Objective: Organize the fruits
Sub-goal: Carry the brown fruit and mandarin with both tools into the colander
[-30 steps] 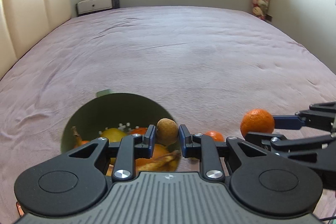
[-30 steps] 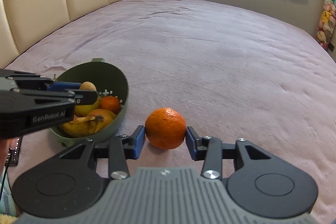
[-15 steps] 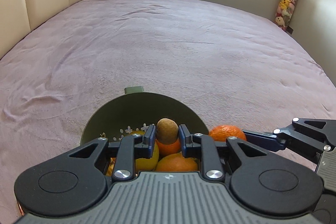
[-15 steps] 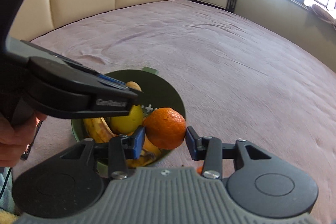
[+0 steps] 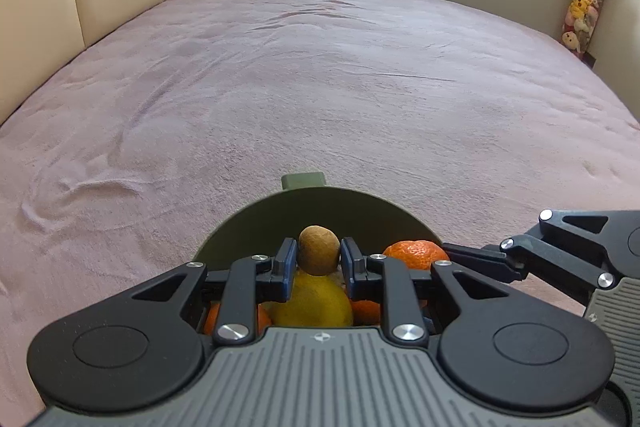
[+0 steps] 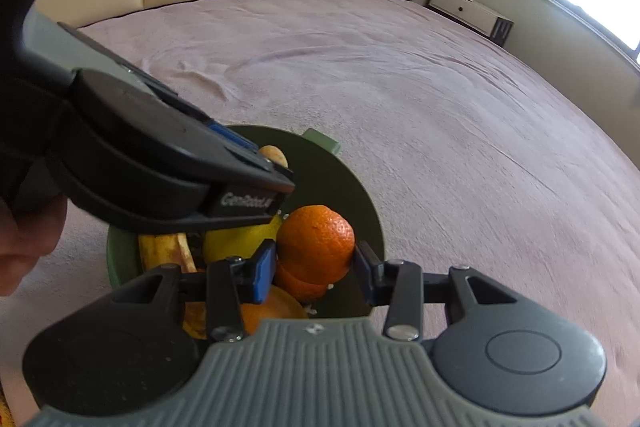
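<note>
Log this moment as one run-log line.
left gripper: shut on kiwi | right gripper: shut on orange | both over green bowl

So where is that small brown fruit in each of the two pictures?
Left wrist view: the brown fruit sits low in the middle, clamped in the left gripper, over the green bowl.
Right wrist view: only its tip peeks out, left of centre, behind the left gripper.
Shared landmark: the orange held in the right gripper.

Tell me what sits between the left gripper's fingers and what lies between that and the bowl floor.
The left gripper pinches a brown kiwi. Beneath it, in the left wrist view, a yellow lemon and oranges fill the green bowl.
</note>
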A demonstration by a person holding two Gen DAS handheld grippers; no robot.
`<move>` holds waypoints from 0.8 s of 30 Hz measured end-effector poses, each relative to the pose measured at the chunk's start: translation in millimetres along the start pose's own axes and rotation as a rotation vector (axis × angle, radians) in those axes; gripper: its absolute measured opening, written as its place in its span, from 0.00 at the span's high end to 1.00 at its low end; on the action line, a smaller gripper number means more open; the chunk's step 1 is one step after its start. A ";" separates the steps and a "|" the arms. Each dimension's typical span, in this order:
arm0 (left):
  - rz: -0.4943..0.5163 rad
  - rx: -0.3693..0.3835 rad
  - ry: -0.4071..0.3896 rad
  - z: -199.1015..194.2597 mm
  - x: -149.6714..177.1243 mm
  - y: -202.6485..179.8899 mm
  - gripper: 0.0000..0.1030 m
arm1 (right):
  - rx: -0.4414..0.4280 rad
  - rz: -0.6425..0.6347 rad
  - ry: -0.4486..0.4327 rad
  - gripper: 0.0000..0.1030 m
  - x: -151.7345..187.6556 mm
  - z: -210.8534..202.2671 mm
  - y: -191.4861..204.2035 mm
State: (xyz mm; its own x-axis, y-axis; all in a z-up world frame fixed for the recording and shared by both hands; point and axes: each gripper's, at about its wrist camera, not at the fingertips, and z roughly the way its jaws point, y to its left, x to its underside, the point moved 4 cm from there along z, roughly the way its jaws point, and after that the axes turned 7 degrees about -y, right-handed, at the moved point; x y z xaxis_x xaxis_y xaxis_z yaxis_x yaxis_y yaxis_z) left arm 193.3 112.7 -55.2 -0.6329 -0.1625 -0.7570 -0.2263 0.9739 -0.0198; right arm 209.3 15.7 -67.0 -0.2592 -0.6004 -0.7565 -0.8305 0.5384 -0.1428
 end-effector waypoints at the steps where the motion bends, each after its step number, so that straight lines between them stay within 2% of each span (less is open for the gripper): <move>1: 0.013 -0.015 -0.002 1.7 -0.2 -0.6 0.75 | -0.004 -0.006 0.001 0.62 -0.9 3.5 -0.5; 4: 0.043 -0.049 -0.001 7.2 0.2 -1.2 0.75 | -0.013 -0.025 0.005 0.62 -2.2 13.8 -2.0; 8: 0.035 -0.054 0.015 15.3 1.9 1.4 0.75 | -0.016 -0.040 0.017 0.62 -1.6 25.6 -3.9; 24: 0.037 -0.099 0.076 33.1 16.4 7.9 0.74 | -0.016 0.025 0.066 0.61 7.3 40.6 -3.4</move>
State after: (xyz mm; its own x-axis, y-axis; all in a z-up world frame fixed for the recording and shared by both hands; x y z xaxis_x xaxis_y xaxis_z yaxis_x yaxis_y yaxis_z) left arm 205.6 123.0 -89.3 -0.6956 -0.1419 -0.7043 -0.2711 0.9597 0.0744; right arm 230.2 33.5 -98.0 -0.3118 -0.6251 -0.7156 -0.8309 0.5447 -0.1138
